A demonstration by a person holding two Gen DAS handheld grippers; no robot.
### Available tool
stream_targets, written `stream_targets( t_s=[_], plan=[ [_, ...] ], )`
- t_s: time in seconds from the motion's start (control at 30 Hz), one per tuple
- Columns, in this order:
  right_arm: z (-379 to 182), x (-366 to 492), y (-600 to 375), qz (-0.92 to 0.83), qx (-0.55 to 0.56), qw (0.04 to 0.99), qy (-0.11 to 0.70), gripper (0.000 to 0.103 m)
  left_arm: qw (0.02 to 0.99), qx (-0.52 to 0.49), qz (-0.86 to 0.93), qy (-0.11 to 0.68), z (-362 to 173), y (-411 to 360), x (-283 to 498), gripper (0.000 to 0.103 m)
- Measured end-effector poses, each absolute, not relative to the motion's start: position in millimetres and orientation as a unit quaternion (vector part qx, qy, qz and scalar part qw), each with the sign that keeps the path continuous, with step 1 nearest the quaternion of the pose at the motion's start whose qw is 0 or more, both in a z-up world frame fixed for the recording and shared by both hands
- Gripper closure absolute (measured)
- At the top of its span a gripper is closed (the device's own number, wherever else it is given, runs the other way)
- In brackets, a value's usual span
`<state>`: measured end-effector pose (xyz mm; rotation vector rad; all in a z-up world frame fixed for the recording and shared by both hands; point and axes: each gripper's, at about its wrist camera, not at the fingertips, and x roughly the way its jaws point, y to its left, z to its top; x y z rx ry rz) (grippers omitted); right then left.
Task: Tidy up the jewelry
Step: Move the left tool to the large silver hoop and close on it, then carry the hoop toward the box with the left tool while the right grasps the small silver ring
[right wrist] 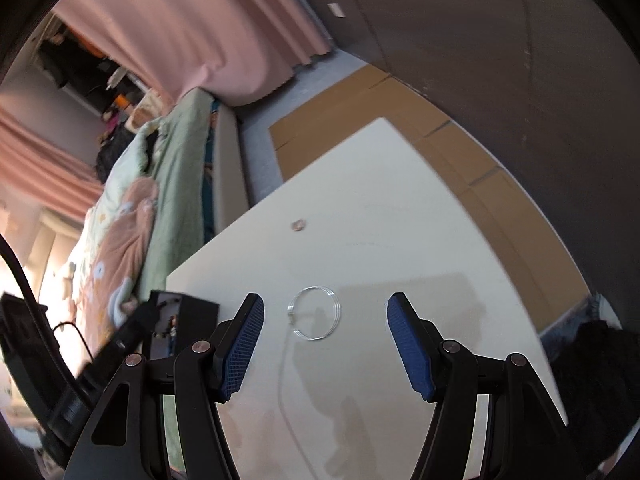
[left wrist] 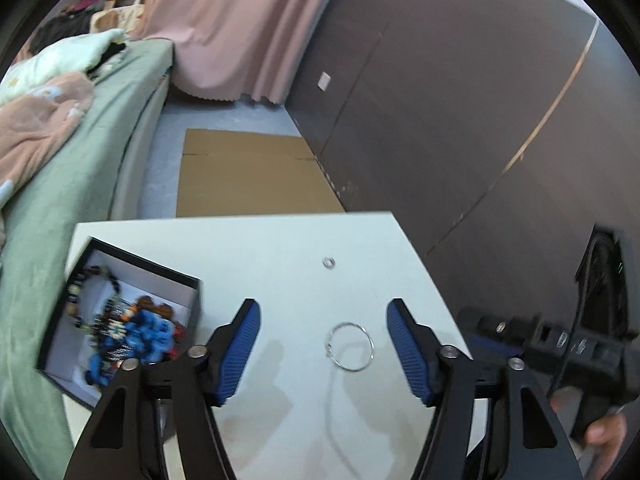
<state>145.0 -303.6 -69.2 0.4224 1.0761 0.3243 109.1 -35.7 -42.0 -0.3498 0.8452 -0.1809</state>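
A thin silver wire bangle [left wrist: 351,346] lies on the white table [left wrist: 280,248], between and just ahead of the fingers of my open, empty left gripper [left wrist: 323,346]. A small silver ring [left wrist: 329,262] lies farther out. A black box [left wrist: 120,320] with beads and blue jewelry sits at the table's left edge. In the right wrist view the bangle [right wrist: 315,312] lies just ahead of my open, empty right gripper [right wrist: 325,346], the ring [right wrist: 298,224] lies beyond, and the box [right wrist: 180,320] is at the left. The right tool's black body [left wrist: 560,344] shows at the right of the left wrist view.
A bed with green sheet [left wrist: 80,140] runs along the table's left side. Flat cardboard [left wrist: 252,172] lies on the floor beyond the table. A dark wall panel [left wrist: 460,120] stands to the right and a pink curtain [left wrist: 240,20] hangs behind.
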Motion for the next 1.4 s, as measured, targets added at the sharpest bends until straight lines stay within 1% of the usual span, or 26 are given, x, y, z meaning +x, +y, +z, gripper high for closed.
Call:
stream_targets(
  t_s=[0.27, 0.53, 0.6, 0.63, 0.67, 0.7, 0.73, 0.77, 0.83, 0.97, 1.2, 1.4],
  plan=[
    [-77.3, 153.9, -334.5, 0.122, 0.227, 0.815, 0.519, 0.038, 0.887, -0.13, -0.079, 0.436, -69.6, -68.3, 119.7, 0.054],
    [-89.7, 160.1, -354.1, 0.098, 0.25, 0.797, 0.54, 0.038, 0.878, -0.095, -0.072, 0.463, -99.7, -93.9, 126.9, 0.057],
    [-92.0, 161.6, -355.8, 0.097, 0.252, 0.794, 0.544, 0.038, 0.876, -0.076, -0.071, 0.471, -107.8, -101.6, 129.2, 0.064],
    [-92.3, 161.6, -356.1, 0.098, 0.252, 0.794, 0.545, 0.038, 0.871, -0.061, -0.067, 0.482, -114.9, -106.1, 131.7, 0.074],
    [-92.3, 162.1, -356.1, 0.099, 0.251, 0.794, 0.545, 0.038, 0.868, -0.055, -0.064, 0.489, -119.0, -107.8, 132.9, 0.08],
    [-91.7, 163.4, -356.4, 0.1, 0.25, 0.794, 0.545, 0.038, 0.873, -0.049, -0.057, 0.481, -117.5, -108.7, 131.2, 0.083],
    [-91.3, 163.7, -356.2, 0.101, 0.249, 0.794, 0.546, 0.038, 0.869, -0.048, -0.057, 0.489, -117.7, -106.9, 131.5, 0.09],
    [-91.3, 164.5, -355.2, 0.103, 0.248, 0.794, 0.546, 0.038, 0.871, -0.046, -0.053, 0.487, -116.6, -106.3, 131.3, 0.098],
    [-91.7, 165.9, -353.6, 0.102, 0.251, 0.793, 0.546, 0.038, 0.868, -0.057, -0.057, 0.489, -118.0, -101.7, 131.9, 0.101],
    [-93.3, 168.3, -350.9, 0.099, 0.251, 0.793, 0.546, 0.038, 0.868, -0.086, -0.066, 0.485, -114.7, -92.0, 134.2, 0.101],
    [-97.5, 175.4, -336.6, 0.098, 0.242, 0.793, 0.551, 0.038, 0.885, -0.129, -0.079, 0.44, -78.2, -66.8, 131.9, 0.101],
    [-94.2, 188.7, -309.9, 0.133, 0.221, 0.806, 0.533, 0.038, 0.896, -0.164, -0.061, 0.408, -54.2, -28.4, 133.9, 0.101]
  ],
)
